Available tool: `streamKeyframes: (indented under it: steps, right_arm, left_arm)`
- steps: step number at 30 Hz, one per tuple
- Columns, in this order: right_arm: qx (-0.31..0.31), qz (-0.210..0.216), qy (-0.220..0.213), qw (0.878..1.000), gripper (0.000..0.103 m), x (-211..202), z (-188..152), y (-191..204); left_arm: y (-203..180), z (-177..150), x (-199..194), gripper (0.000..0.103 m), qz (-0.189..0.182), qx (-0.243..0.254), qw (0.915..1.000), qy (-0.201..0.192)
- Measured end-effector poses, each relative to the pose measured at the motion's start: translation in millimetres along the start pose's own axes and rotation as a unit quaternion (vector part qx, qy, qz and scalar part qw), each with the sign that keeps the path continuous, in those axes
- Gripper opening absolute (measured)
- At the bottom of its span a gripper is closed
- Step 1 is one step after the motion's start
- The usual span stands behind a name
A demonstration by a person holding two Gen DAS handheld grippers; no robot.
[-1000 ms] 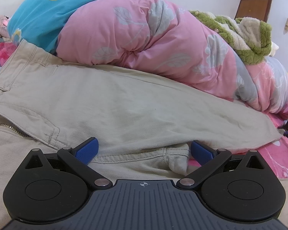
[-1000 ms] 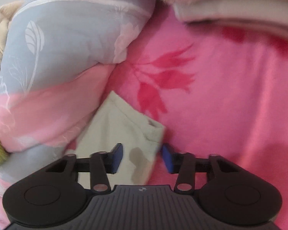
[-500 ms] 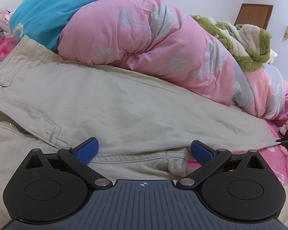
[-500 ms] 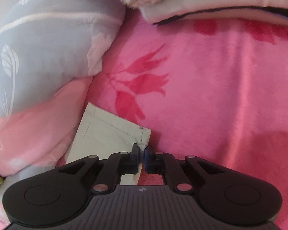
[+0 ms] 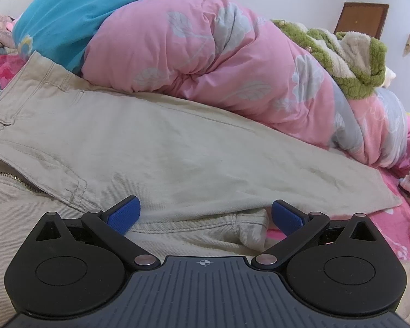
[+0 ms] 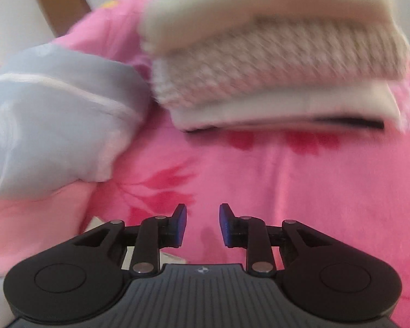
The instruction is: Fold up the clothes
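Beige trousers (image 5: 177,150) lie flat across the bed, waistband at the left, leg running off to the right. My left gripper (image 5: 205,216) hovers wide open over the trousers' near edge, and a folded bit of the fabric lies between its blue fingertips (image 5: 124,214). In the blurred right wrist view, my right gripper (image 6: 202,221) is open with only pink bed sheet (image 6: 287,191) between its fingers. A pale scrap of the trouser hem (image 6: 95,222) peeks out by its left linkage; the rest is hidden under the gripper.
A bulky pink and grey duvet (image 5: 205,54) presses along the trousers' far side, with a blue pillow (image 5: 57,19) and a green fleece (image 5: 355,54) on it. A stack of folded clothes (image 6: 273,68) lies ahead of the right gripper, the duvet's grey end (image 6: 54,123) to its left.
The right gripper was open around the hem, shut on its corner, and is open again now, tilted up toward the folded stack. The left gripper has barely moved.
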State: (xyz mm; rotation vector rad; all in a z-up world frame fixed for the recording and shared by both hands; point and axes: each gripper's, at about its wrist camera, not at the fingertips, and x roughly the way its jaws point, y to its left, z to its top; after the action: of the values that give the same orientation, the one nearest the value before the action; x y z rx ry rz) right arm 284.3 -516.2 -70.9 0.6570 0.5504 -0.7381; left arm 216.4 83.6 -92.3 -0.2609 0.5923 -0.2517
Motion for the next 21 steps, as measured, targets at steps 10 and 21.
streamKeyframes:
  steps: [10,21]
  right_arm:
    - [-0.328,0.190,0.141,0.915,0.024,-7,-77,66]
    - [-0.254,0.083,0.091,0.959,0.004,-2,-27,52]
  left_arm:
    - [1,-1,-1,0.103,-0.002,-0.001,1.0000,-0.002]
    - [0,0,-1,0.103,0.000,-0.002,1.0000,0.001]
